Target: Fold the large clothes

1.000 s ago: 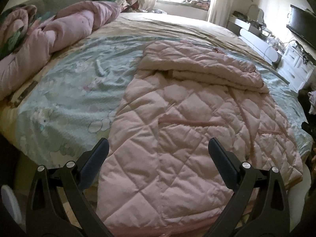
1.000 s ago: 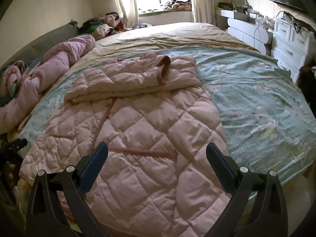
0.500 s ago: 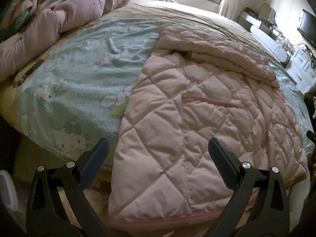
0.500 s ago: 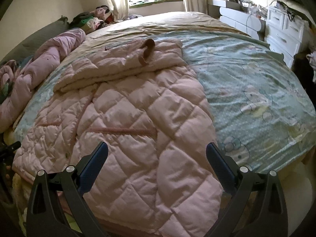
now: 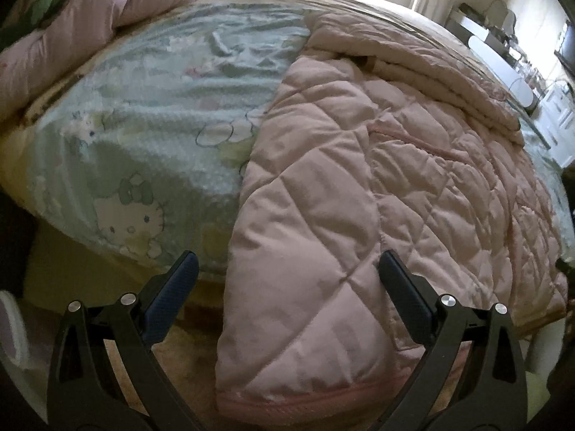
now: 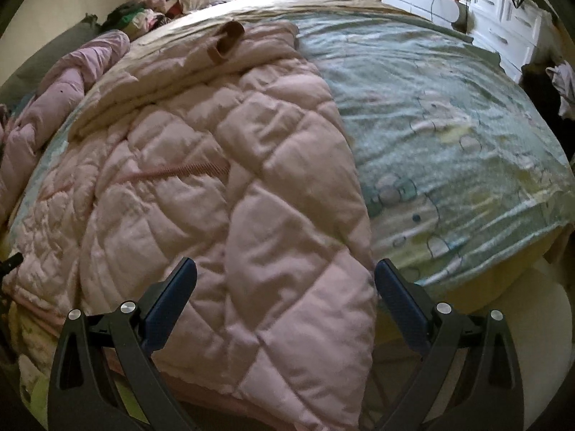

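A large pink quilted coat (image 5: 377,186) lies spread on the bed, its top part folded over at the far end and its hem hanging over the near bed edge. My left gripper (image 5: 285,287) is open, its jaws straddling the coat's near left corner. The coat also shows in the right wrist view (image 6: 222,194), where its brown cuff (image 6: 228,41) lies on the folded part. My right gripper (image 6: 285,287) is open, its jaws straddling the coat's near right corner.
The bed has a pale green cartoon-print sheet (image 5: 154,136) (image 6: 449,136). A rolled pink duvet (image 5: 90,28) lies along the far left side. White drawers (image 6: 503,18) stand at the right. A pile of clothes (image 6: 147,14) sits by the window.
Both grippers have moved down and closer to the coat's hem at the near bed edge. Both stay open. The coat has not moved.
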Motion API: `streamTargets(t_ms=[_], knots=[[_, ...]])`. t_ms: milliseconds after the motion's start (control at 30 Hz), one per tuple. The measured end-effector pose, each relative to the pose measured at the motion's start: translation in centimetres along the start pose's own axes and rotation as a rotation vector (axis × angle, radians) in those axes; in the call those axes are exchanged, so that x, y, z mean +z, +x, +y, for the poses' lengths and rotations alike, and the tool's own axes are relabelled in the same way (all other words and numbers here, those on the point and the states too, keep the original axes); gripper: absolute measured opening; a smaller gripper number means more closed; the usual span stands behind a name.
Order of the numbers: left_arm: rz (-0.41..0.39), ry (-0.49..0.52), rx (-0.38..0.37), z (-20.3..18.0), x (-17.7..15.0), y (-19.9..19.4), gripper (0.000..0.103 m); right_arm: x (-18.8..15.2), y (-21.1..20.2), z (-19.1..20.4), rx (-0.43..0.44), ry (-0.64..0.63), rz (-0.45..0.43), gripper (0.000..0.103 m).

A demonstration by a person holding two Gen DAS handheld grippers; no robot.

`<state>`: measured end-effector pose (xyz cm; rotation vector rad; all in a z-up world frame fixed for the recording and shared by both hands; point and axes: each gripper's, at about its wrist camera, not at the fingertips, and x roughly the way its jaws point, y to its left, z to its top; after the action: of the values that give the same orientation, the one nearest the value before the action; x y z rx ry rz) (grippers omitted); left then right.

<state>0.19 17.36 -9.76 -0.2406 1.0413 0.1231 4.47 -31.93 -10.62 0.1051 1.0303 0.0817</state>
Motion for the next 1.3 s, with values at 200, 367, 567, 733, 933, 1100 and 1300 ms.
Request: streamTargets(t_ms=[200, 367, 567, 733, 933, 1100, 1300], knots=[[0.034, -0.041, -0.055, 1.0, -0.3, 1.2, 0.094, -2.0, 1.0, -1.0, -0.006, 0.014, 0.07, 0.099], [0.048, -0.053, -0.071, 1.1, -0.4, 1.8, 0.094, -3.5, 1.5, -1.9, 0.043, 0.06, 0.112, 0.099], [0.057, -0.114, -0.145, 2.2, -0.7, 2.4, 0.094, -4.8, 1.1, -2.4, 0.114, 0.066, 0.148, 0.097], [0.06, -0.128, -0.167, 2.5, -0.8, 2.6, 0.094, -5.9, 1.2, -3.1, 0.233, 0.107, 0.182, 0.065], [0.058, -0.124, -0.156, 2.5, -0.8, 2.6, 0.094, -4.9, -1.8, -2.1, 0.354, 0.055, 0.114, 0.018], [0.054, -0.12, -0.159, 2.2, -0.7, 2.3, 0.094, -2.4, -5.8, -1.4, 0.415, 0.0, -0.016, 0.015], [0.023, -0.041, -0.172, 0.4, -0.7, 0.6, 0.066, 1.2, -7.3, -0.6, 0.45, -0.004, -0.135, 0.014]])
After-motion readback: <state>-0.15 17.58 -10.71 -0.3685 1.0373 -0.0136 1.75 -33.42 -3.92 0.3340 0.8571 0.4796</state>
